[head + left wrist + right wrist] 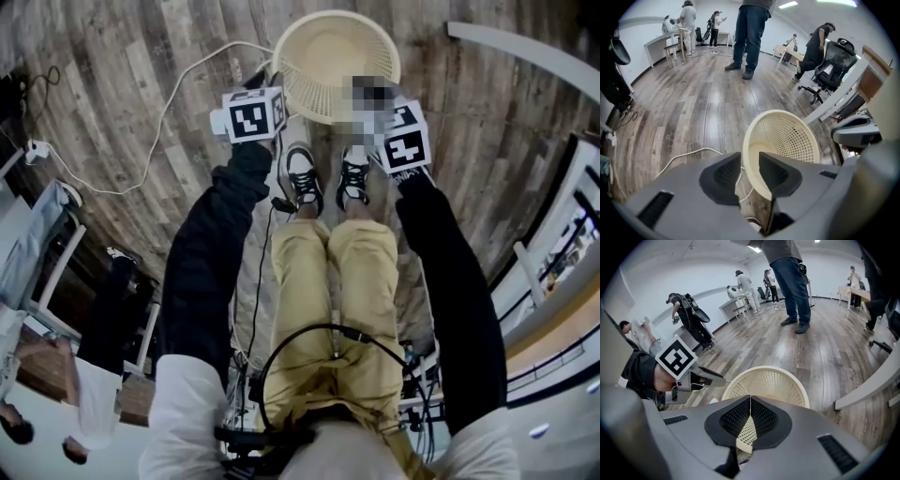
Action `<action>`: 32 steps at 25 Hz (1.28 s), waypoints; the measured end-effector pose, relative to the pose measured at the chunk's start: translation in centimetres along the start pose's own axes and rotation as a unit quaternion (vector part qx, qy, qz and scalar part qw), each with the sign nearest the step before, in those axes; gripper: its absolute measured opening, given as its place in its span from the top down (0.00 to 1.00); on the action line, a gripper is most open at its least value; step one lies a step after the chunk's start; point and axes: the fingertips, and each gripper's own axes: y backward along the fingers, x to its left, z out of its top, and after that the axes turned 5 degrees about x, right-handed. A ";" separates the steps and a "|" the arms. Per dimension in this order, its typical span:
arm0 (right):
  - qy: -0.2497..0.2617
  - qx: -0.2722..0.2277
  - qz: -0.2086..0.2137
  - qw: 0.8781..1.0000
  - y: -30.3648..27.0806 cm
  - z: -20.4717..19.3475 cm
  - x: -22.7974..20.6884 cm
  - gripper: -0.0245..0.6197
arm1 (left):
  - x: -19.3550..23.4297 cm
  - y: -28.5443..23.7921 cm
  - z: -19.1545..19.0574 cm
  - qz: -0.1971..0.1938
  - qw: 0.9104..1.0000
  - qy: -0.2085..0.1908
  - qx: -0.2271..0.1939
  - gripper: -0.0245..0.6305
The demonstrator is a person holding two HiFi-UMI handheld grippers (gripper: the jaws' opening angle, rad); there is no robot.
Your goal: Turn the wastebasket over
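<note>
While the person stands looking down in the head view, the cream mesh wastebasket (323, 105) sits upright on the wooden floor (112, 66) just ahead of their shoes (302, 178), its open mouth facing up. The left gripper (267, 112) is at its near left rim and the right gripper (398, 136) at its near right rim; a white cable (169, 112) loops over the floor to the left. Seen from the left gripper view, the left gripper (750, 157) has its fingers apart, the wastebasket (787, 136) rim running between them with neither pad pressing on it. Seen from the right gripper view, the right gripper (750, 399) has its fingers closed together, clamped on the wastebasket's (768, 383) near mesh wall
</note>
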 end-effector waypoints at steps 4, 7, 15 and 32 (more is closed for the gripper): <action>0.001 -0.012 -0.003 1.000 2.9 1.6 1.5 0.93 | -1.4 4.4 1.3 0.004 1.000 -0.012 -0.026 0.88; 0.001 -0.026 -0.004 1.000 5.8 3.5 2.9 0.93 | -2.8 8.5 3.1 0.000 0.999 -0.022 -0.050 0.96; 0.016 -0.085 -0.011 0.996 16.3 9.5 7.3 0.93 | -8.3 21.0 6.8 -0.044 0.992 -0.054 -0.100 0.96; 0.019 -0.248 -0.039 0.968 43.6 18.6 18.0 0.93 | -17.5 49.4 10.8 -0.090 0.967 -0.047 -0.232 0.96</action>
